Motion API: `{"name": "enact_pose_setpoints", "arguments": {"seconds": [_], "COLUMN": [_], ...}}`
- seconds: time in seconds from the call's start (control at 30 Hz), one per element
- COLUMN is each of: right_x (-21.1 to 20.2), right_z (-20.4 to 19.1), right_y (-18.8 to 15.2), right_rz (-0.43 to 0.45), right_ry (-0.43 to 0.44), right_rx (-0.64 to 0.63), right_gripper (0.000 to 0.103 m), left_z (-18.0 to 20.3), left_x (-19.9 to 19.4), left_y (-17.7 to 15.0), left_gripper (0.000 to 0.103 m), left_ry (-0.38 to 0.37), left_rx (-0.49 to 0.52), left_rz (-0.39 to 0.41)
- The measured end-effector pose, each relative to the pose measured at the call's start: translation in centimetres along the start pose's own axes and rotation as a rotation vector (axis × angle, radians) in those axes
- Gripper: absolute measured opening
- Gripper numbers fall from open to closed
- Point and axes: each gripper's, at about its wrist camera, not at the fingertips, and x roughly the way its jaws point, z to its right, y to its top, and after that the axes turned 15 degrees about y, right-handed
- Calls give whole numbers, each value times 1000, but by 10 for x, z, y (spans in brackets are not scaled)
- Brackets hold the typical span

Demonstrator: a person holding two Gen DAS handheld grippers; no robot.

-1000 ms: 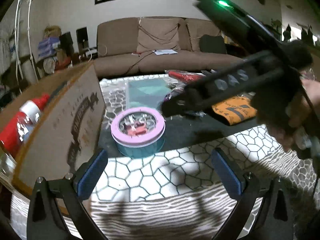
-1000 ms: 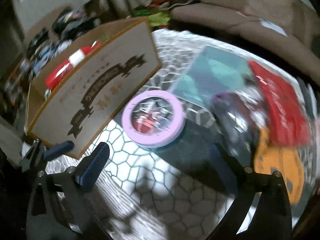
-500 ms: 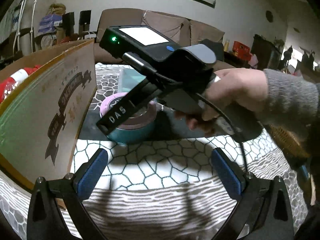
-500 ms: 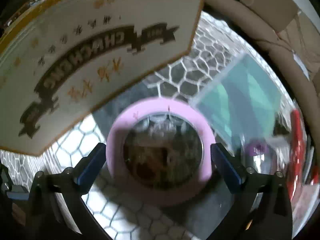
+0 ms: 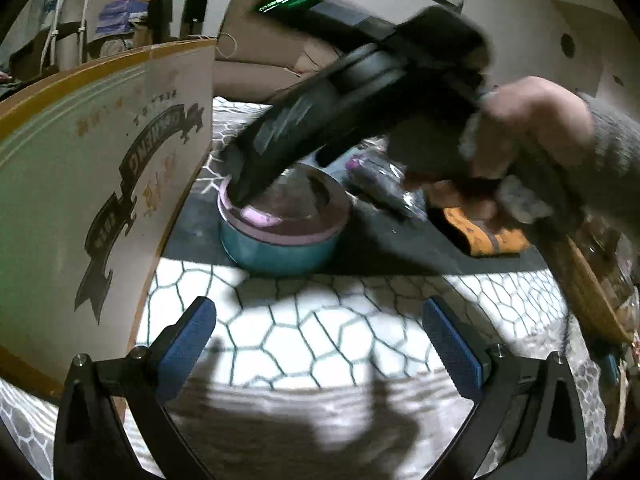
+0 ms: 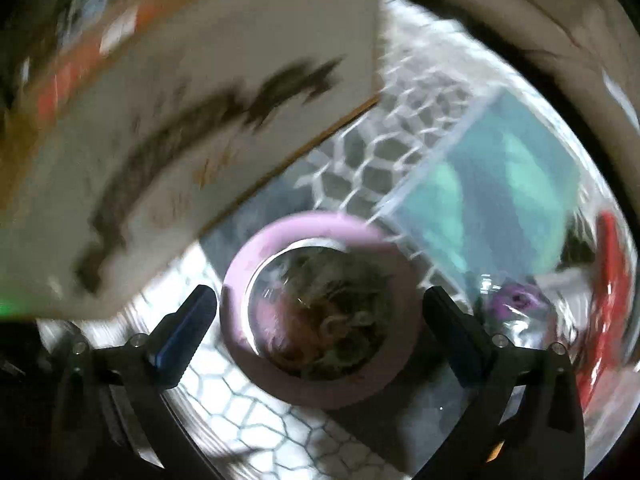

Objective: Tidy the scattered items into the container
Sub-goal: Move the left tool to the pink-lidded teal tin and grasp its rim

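Note:
A round teal tin with a pink lid (image 5: 280, 236) stands on the patterned table beside a cardboard box (image 5: 100, 184). In the right wrist view the tin (image 6: 320, 380) lies between my right gripper's (image 6: 320, 332) open fingers, whose pads flank its sides without clearly touching. In the left wrist view the right gripper's body (image 5: 340, 120) reaches down over the tin. My left gripper (image 5: 320, 344) is open and empty, low over the table in front of the tin. The box (image 6: 180, 120) is blurred.
A teal flat packet (image 6: 500, 200), a red packet (image 6: 612, 300) and a purple-wrapped item (image 6: 516, 304) lie beyond the tin. An orange packet (image 5: 488, 236) and a wicker basket (image 5: 592, 300) are at the right. A sofa stands behind the table.
My right gripper has come down closer over the tin, which now sits between its fingers. The left gripper has moved nearer to the box and the tin.

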Motion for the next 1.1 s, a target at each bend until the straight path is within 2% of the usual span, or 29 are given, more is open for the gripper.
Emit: {"name": "enact_pose_setpoints", "arguments": {"seconds": [0.1, 0.17, 0.27, 0.3, 0.33, 0.37, 0.4, 0.63, 0.87, 1.0, 1.1], "right_x": [-14, -11, 2, 8, 15, 19, 25, 20, 11, 3, -10], "right_z": [33, 45, 45, 43, 41, 41, 43, 54, 32, 11, -9], "right_y": [3, 8, 21, 24, 27, 27, 27, 12, -27, -68, -113], "right_rz": [92, 93, 47, 20, -11, -33, -54, -43, -80, -75, -38], "right_ry": [135, 171, 117, 102, 86, 77, 94, 173, 163, 174, 212], "right_rx": [203, 280, 291, 281, 274, 277, 303, 363, 340, 370, 408], "right_gripper": [103, 103, 103, 100, 90, 74, 74, 72, 72, 72, 72], "left_z": [3, 5, 5, 4, 3, 3, 2, 1, 7, 14, 24], "left_x": [17, 28, 44, 51, 58, 65, 70, 73, 49, 22, 0], "left_y": [7, 12, 18, 19, 20, 20, 20, 19, 7, -10, -26], "left_gripper": [103, 103, 103, 98, 87, 77, 70, 70, 70, 70, 72], "left_ry": [39, 59, 88, 79, 70, 55, 44, 19, -5, -38, -72], "left_rx": [-22, -30, -32, -37, -41, -47, -51, -41, 47, 149, 228], "left_rz": [-24, -42, -49, -65, -90, -114, -130, -143, -167, -189, -208]}}
